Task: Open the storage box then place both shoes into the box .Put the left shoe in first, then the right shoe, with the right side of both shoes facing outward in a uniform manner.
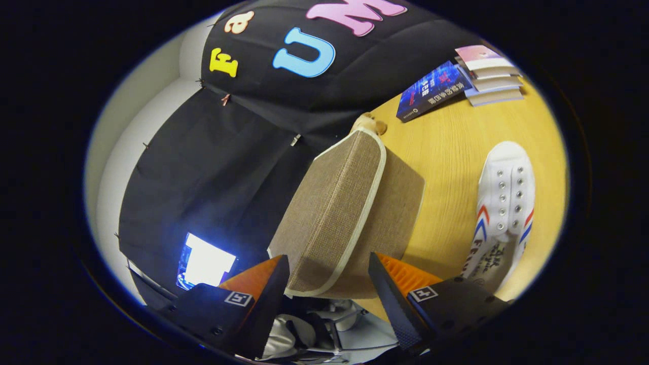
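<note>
The storage box point(329, 213) is beige woven fabric with cream piping and stands on the wooden table point(446, 147), lid down. My gripper point(327, 257) is open and tilted, its fingers straddling the box's near corner. The piped edge runs into the gap between them, and neither finger visibly presses on it. A white canvas shoe point(504, 203) with red and blue side stripes and metal eyelets lies on the table beside the box, just beyond one finger point(400, 289). I cannot make out whether the box holds anything.
A blue book point(431, 91) and a small stack of books point(489, 73) lie at the table's far end. A small tan object point(370, 123) peeks out behind the box. A lit screen point(205, 263) glows off the table, beyond the other finger point(263, 284).
</note>
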`<state>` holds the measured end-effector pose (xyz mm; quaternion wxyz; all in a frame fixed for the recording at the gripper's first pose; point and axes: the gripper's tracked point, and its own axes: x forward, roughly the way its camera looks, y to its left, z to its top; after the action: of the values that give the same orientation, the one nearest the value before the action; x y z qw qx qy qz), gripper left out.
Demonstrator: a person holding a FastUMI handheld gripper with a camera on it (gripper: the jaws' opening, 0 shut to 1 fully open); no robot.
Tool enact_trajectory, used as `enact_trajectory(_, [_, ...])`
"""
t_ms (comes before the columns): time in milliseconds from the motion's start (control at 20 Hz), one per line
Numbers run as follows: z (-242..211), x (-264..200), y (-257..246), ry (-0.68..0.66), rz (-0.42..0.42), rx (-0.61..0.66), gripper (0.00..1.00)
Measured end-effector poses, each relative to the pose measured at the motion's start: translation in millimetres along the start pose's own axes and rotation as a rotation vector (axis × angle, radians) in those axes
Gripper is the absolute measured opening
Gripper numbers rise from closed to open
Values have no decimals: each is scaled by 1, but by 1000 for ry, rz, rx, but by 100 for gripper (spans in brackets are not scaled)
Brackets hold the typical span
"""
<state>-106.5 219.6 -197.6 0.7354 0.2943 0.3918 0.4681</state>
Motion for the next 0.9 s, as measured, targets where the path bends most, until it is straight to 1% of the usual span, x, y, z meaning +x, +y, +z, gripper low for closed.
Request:
enact_trajectory(150, [-9,15,-4,46,50,38,96])
enact_trajectory(350, [-15,25,2,94,119,163,96])
enact_trajectory(450, [-15,31,5,94,158,255,96])
enact_trajectory(600, [-8,43,6,74,177,365,96])
enact_trajectory(800, [-4,43,11,78,210,415,95])
enact_trajectory(850, [0,41,14,74,226,439,87])
enact_trajectory(900, [2,39,17,76,235,457,85])
